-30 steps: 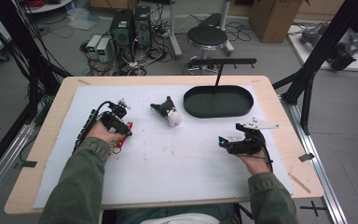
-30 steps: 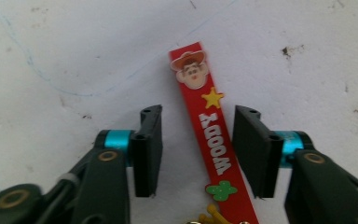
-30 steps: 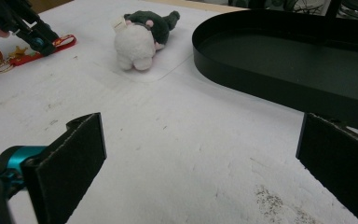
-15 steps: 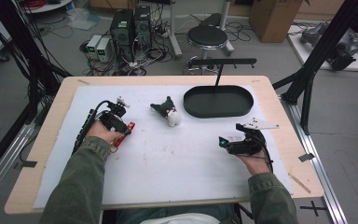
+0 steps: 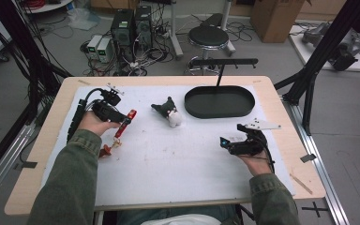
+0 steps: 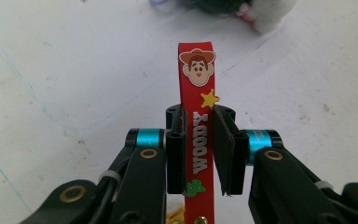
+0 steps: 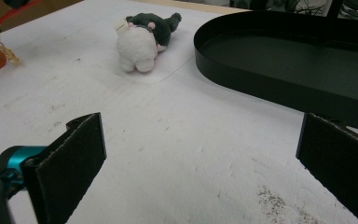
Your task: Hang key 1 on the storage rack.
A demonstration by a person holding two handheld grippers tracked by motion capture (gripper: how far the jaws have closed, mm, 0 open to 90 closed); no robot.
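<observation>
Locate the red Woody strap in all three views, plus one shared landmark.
High view: red strap left of centre, clamped in the left claw.
Left gripper view: strap dead centre, upright between the jaws.
Right gripper view: strap at the top-left corner, a thin red line.
Shared landmark: plush toy, lying on the mat.

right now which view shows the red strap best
The left gripper view: the red strap stands close up between the left gripper pads, its cartoon face, star and lettering readable. The high view shows it small and slanted. The right gripper view catches a thin red sliver at the far corner.
</observation>
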